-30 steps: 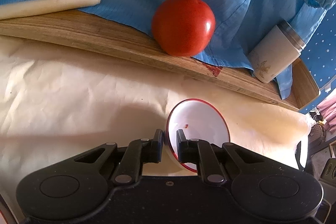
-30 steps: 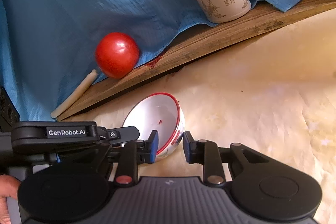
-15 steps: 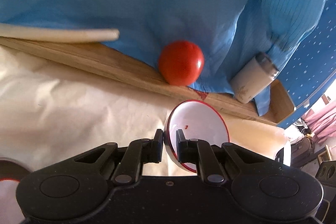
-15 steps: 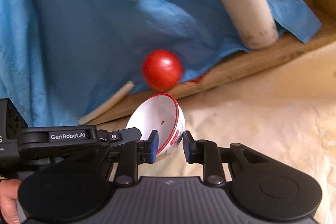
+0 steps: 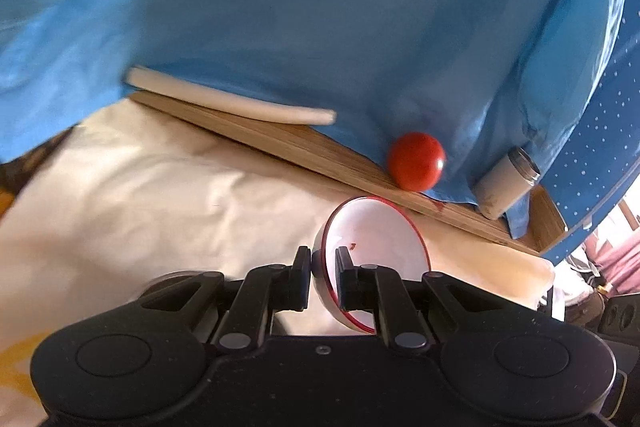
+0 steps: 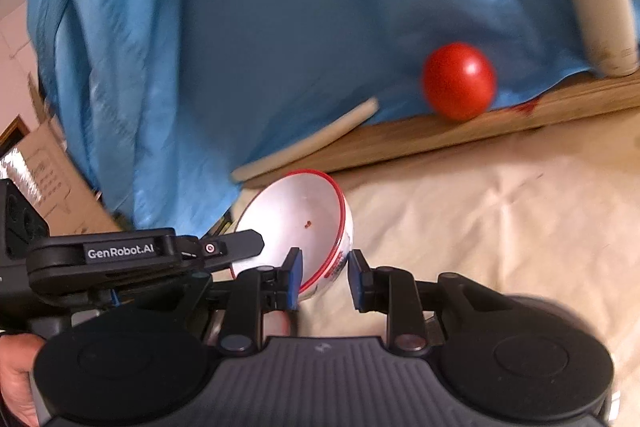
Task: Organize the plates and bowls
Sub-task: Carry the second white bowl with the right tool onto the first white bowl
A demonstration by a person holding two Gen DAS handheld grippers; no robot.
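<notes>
Both grippers have the bowl [image 5: 376, 247], one on each side of its red rim. The left gripper [image 5: 323, 277] is clamped on the rim, one finger outside the wall, the other inside against the white interior. The right gripper [image 6: 325, 281] pinches the opposite rim the same way: its blue-padded left finger sits inside the bowl, the right finger outside against the red-patterned wall.

The bowl is tilted steeply, its mouth facing up and away, held clear above the cream cloth [image 6: 500, 227]. A small red speck shows on its white inside.

In the right view the left gripper's black body, marked GenRobot.AI, reaches in from the left to the bowl's far rim, and a hand [image 6: 16, 383] shows at the lower left edge.

Behind the bowl runs a wooden board [image 5: 304, 147]. On it a tomato [image 5: 416, 161] rests against the blue drape [image 5: 320, 27], a pale stick [image 5: 224, 101] lies along the board to the tomato's left, and a cream flask [image 5: 506, 187] leans at the board's right end. The background is blurred in both views. A cardboard box [image 6: 48, 163] sits at the far left of the right view.
</notes>
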